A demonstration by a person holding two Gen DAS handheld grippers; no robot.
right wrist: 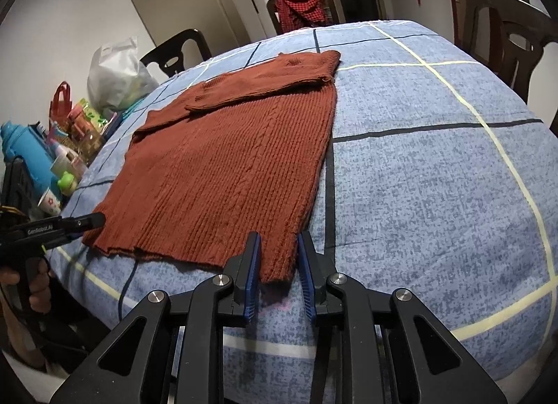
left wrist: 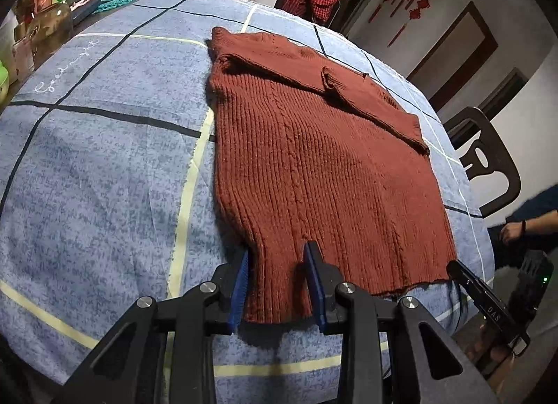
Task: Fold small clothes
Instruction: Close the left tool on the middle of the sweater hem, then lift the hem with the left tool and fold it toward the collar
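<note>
Between the blue pads of the left gripper [left wrist: 277, 278], the near left corner of a rust-brown ribbed sweater [left wrist: 314, 146] is pinched: the jaws stand narrowed onto a bunched strip of the hem, and the knit fills the gap from pad to pad. Ahead of that gripper the rest of the sweater lies flat on a blue checked cloth [left wrist: 104, 166], its sleeves folded across the chest at the far end. Off to the right of the same tool, at the hem's other corner, the right gripper [left wrist: 464, 275] shows only as a dark finger tip, with a hand below it. From the right wrist view, the right gripper [right wrist: 279, 257] likewise has its jaws drawn close on the near right corner of the hem, cloth between the blue pads, and the corner hangs a little past the fingertips toward the camera. Beyond and to the left of this tool the sweater spreads away, and the left gripper appears at the far left edge, its tip touching the hem. Farther left past that tool stand a blue bottle [right wrist: 24, 152], cups and a white plastic bag [right wrist: 118, 72]. Straight ahead, behind the table, a red checked garment [right wrist: 300, 2] hangs over a chair back.
</note>
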